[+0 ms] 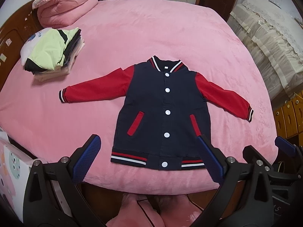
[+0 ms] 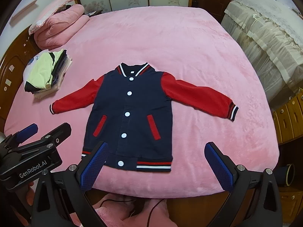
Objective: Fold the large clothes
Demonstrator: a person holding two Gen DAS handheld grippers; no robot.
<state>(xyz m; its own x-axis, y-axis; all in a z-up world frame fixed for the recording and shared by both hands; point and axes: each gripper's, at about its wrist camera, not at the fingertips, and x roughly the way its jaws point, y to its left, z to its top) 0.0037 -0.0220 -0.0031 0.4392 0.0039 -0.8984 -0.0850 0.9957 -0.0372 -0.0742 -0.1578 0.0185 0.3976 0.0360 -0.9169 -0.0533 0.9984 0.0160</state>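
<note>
A navy varsity jacket (image 1: pixel 162 102) with red sleeves and white snap buttons lies flat, face up and buttoned, on the pink bed (image 1: pixel 151 37), sleeves spread, hem toward me. It also shows in the right wrist view (image 2: pixel 130 109). My left gripper (image 1: pixel 149 141) is open and empty, held above the bed's near edge over the jacket's hem. My right gripper (image 2: pixel 155 147) is open and empty, above the hem's right part. The right gripper shows at the left wrist view's right edge (image 1: pixel 284 145); the left gripper shows at the right wrist view's left (image 2: pixel 43 130).
A stack of folded clothes (image 1: pixel 51 54) lies on the bed at the left, with a folded pink quilt (image 1: pixel 66 5) behind it. A wooden headboard (image 1: pixel 11 32) runs along the left. A covered sofa (image 1: pixel 269 43) and wooden drawers (image 1: pixel 289 113) stand on the right.
</note>
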